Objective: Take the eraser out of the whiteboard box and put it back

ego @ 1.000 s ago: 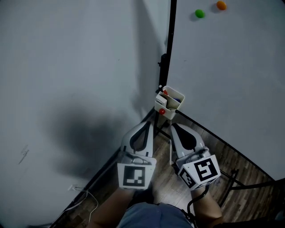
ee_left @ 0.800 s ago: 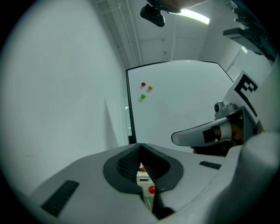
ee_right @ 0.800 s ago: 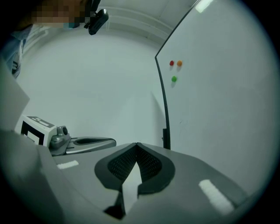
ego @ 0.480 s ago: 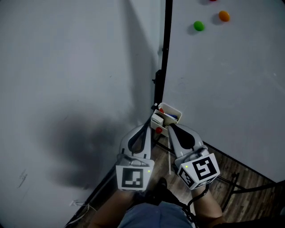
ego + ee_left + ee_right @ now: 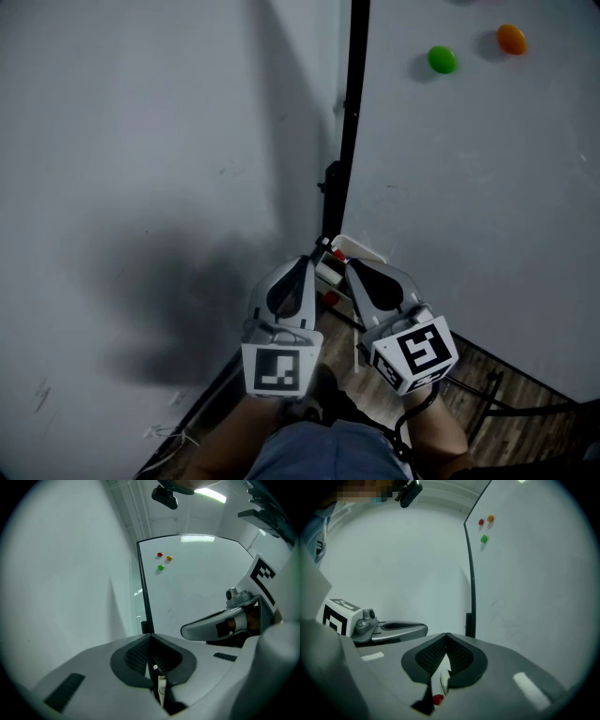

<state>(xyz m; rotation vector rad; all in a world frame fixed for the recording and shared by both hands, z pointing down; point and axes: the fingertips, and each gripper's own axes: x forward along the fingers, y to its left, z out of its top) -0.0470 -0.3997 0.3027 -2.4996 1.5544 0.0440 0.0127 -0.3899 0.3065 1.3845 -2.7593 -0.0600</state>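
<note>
Head view: both grippers are held side by side, low of centre, pointing toward 12 o'clock at the corner where the wall (image 5: 141,141) meets the whiteboard (image 5: 469,187).

Left gripper (image 5: 312,262): its own view shows the fingers (image 5: 136,656) clenched, tips meeting, with nothing gripped between them.

Right gripper (image 5: 352,266): its own view shows the fingers (image 5: 461,658) likewise clenched tip to tip, holding nothing. It lies at 3 o'clock of the left gripper, just beside it.

Whiteboard box (image 5: 364,251): a small white container at the board's lower left corner, against the black frame post (image 5: 350,122). It sits at 12 o'clock of both sets of fingertips, just beyond them and partly covered by them. A small red spot (image 5: 330,298) shows on its underside or front; which of the two cannot be told.

Eraser: cannot be made out in any view, since the box's contents are hidden behind the grippers. Neither gripper carries it.

Other items: a green magnet (image 5: 442,59) and an orange magnet (image 5: 511,38) on the board at 1 o'clock of the box, well apart from it. Wooden floor (image 5: 487,394) at 5 o'clock.
</note>
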